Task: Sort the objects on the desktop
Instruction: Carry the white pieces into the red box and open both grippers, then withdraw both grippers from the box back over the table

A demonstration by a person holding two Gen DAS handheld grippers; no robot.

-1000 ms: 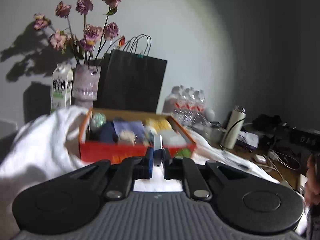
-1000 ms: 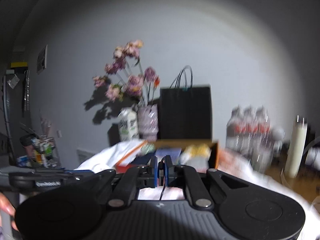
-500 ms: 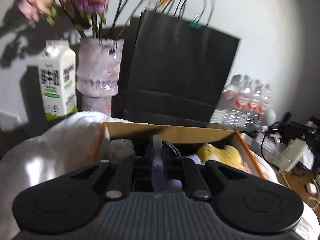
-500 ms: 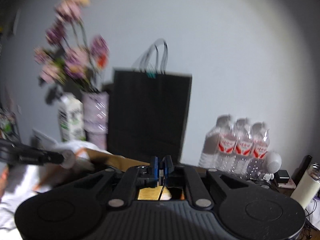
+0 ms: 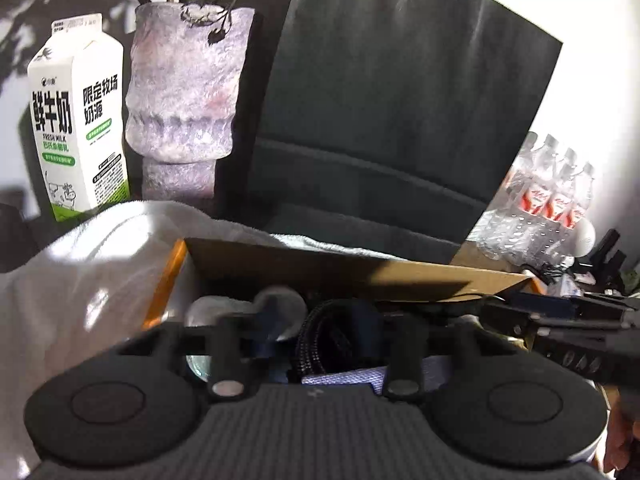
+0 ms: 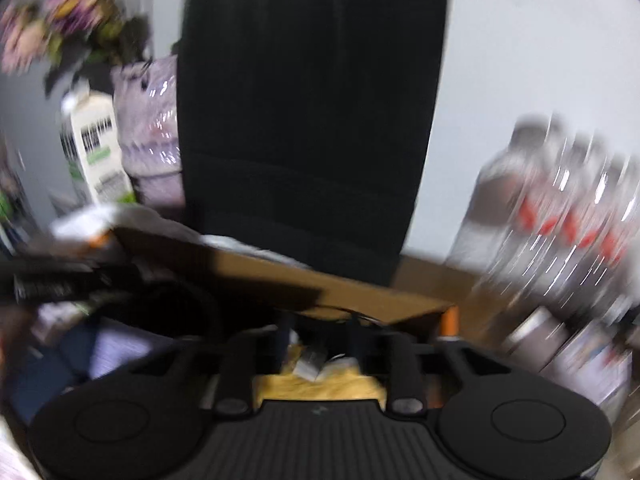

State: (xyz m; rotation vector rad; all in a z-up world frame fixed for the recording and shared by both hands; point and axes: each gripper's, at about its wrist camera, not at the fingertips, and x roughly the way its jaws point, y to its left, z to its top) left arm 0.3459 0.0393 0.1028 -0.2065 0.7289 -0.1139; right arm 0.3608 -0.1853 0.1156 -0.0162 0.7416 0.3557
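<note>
Your left hand-held gripper (image 5: pixel 320 322) hangs over the cardboard box (image 5: pixel 360 272), jaws opening and holding nothing; a black braided item (image 5: pixel 316 340) in the box lies between and below its fingers. Your right hand-held gripper (image 6: pixel 320 336) is over the box's right end, jaws opening and empty, with a yellow item (image 6: pixel 320 386) just beneath. A black paper bag (image 5: pixel 400 120) stands behind the box.

Milk carton (image 5: pixel 78 120) beside lilac vase (image 5: pixel 184 92); black paper bag (image 5: pixel 396 120) behind; bottled water pack (image 5: pixel 548 200) right.
</note>
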